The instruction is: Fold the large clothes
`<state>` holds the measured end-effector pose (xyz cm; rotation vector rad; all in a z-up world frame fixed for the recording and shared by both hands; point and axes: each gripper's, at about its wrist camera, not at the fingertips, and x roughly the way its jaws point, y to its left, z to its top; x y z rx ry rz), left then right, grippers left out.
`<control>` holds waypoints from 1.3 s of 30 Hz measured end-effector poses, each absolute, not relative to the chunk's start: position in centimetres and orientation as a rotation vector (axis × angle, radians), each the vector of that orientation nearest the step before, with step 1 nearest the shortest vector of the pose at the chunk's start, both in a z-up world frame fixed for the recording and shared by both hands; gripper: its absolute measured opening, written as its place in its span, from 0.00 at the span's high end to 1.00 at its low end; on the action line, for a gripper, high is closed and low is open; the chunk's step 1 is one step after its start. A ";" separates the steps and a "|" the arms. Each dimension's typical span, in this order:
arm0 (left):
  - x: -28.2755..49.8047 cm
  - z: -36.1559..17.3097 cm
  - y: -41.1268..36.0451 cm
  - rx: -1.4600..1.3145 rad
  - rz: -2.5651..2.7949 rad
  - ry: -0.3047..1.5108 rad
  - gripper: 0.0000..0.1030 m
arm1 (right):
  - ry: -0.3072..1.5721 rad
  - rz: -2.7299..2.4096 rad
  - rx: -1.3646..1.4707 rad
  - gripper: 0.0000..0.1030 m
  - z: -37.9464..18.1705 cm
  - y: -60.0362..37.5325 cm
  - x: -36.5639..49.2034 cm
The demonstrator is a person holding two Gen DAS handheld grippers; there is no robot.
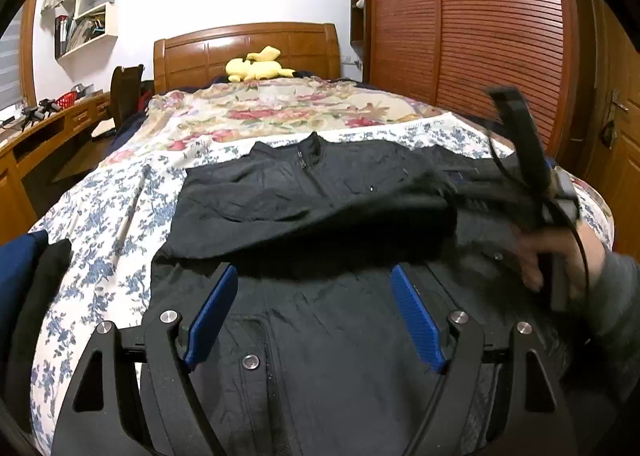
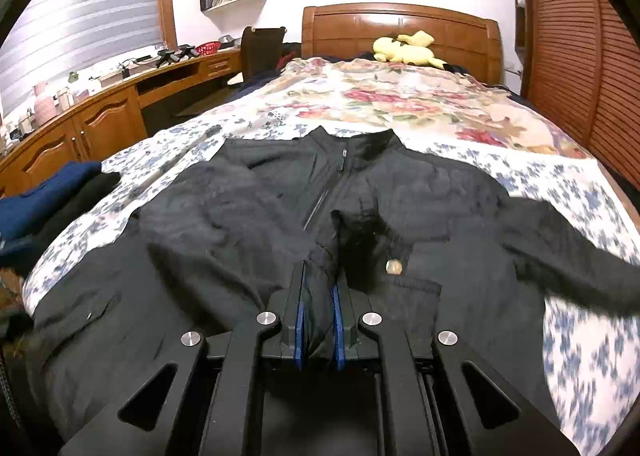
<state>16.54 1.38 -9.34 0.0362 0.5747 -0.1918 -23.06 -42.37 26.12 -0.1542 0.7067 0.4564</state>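
Observation:
A large black zip-up jacket (image 2: 248,215) lies front up on the floral bedspread (image 2: 560,191), collar toward the headboard. My right gripper (image 2: 318,288) is shut on the end of the jacket's right sleeve and holds it over the jacket's middle; the sleeve (image 2: 568,256) trails off to the right, blurred. My left gripper (image 1: 314,280) is open and empty, low over the jacket's lower front (image 1: 320,356). In the left wrist view the left sleeve lies folded across the chest (image 1: 304,215), and the right gripper's body and the hand (image 1: 552,252) holding it show at the right.
Folded dark blue and black clothes (image 2: 44,199) lie at the bed's left edge. A yellow plush toy (image 2: 404,49) sits by the wooden headboard (image 2: 400,23). A wooden desk (image 2: 100,111) runs along the left; a slatted wardrobe (image 1: 480,35) stands on the right.

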 end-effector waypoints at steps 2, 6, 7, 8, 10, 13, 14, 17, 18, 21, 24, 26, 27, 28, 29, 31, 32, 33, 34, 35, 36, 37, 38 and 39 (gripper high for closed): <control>16.4 -8.9 1.5 0.026 -0.200 0.561 0.22 | 0.723 0.442 -0.161 0.89 25.8 -42.3 -24.3; 16.2 -8.4 1.6 0.017 -0.206 0.546 0.22 | 0.752 0.398 -0.149 0.84 25.0 -42.6 -27.2; 16.2 -8.4 1.6 0.016 -0.206 0.545 0.22 | 0.758 0.391 -0.144 0.80 25.1 -42.6 -27.8; 16.1 -8.4 1.7 0.016 -0.206 0.544 0.22 | 0.767 0.379 -0.140 0.77 25.1 -42.8 -28.3; 16.1 -8.4 1.7 0.015 -0.205 0.547 0.22 | 0.780 0.370 -0.112 0.74 25.5 -43.1 -29.0; 15.8 -8.5 1.7 0.010 -0.205 0.552 0.22 | 0.808 0.358 -0.050 0.67 25.8 -44.2 -29.9; 15.6 -8.5 1.7 0.007 -0.205 0.552 0.22 | 0.812 0.362 -0.035 0.66 25.9 -44.6 -30.4; 15.1 -8.3 1.6 -0.002 -0.203 0.553 0.22 | 0.805 0.363 -0.023 0.64 26.5 -45.6 -31.7; 14.8 -8.4 1.5 -0.001 -0.202 0.554 0.22 | 0.801 0.365 -0.022 0.64 26.6 -46.0 -32.2; 14.1 -8.3 1.1 0.009 -0.192 0.560 0.22 | 0.781 0.373 -0.029 0.64 26.8 -46.9 -33.4; 13.5 -8.0 0.3 0.025 -0.184 0.560 0.22 | 0.762 0.391 -0.050 0.64 27.2 -48.2 -34.8; 13.3 -7.8 0.0 0.031 -0.179 0.558 0.22 | 0.737 0.401 -0.074 0.64 27.9 -48.9 -35.3; 13.3 -7.6 -0.2 0.032 -0.175 0.554 0.22 | 0.723 0.405 -0.083 0.64 28.3 -49.1 -35.3; 13.3 -7.4 -0.4 0.031 -0.174 0.551 0.22 | 0.706 0.416 -0.093 0.64 28.8 -49.4 -35.3; 13.3 -7.3 -0.6 0.029 -0.170 0.548 0.22 | 0.690 0.427 -0.104 0.64 29.3 -49.6 -35.1; 13.6 -7.1 -0.9 0.016 -0.159 0.552 0.22 | 0.673 0.442 -0.120 0.64 30.0 -50.0 -34.7; 13.8 -7.0 -1.0 0.005 -0.157 0.557 0.22 | 0.669 0.452 -0.122 0.64 30.2 -50.2 -34.4; 14.0 -6.9 -1.3 -0.009 -0.159 0.562 0.22 | 0.666 0.469 -0.122 0.64 30.5 -50.3 -33.9; 14.1 -6.9 -1.4 -0.014 -0.157 0.566 0.22 | 0.664 0.481 -0.121 0.64 30.5 -50.4 -33.8; 14.3 -6.8 -1.7 -0.021 -0.153 0.574 0.22 | 0.665 0.495 -0.115 0.64 30.4 -50.5 -33.6; 14.5 -6.8 -1.9 -0.025 -0.150 0.576 0.22 | 0.668 0.509 -0.109 0.64 30.2 -50.5 -33.2; 14.6 -6.7 -2.2 -0.026 -0.150 0.577 0.22 | 0.672 0.522 -0.107 0.64 30.0 -50.5 -33.0; 14.8 -6.7 -2.6 -0.022 -0.150 0.577 0.22 | 0.671 0.527 -0.111 0.64 29.7 -50.4 -32.9; 15.0 -6.6 -2.9 -0.015 -0.151 0.574 0.22 | 0.672 0.529 -0.115 0.64 29.4 -50.5 -32.8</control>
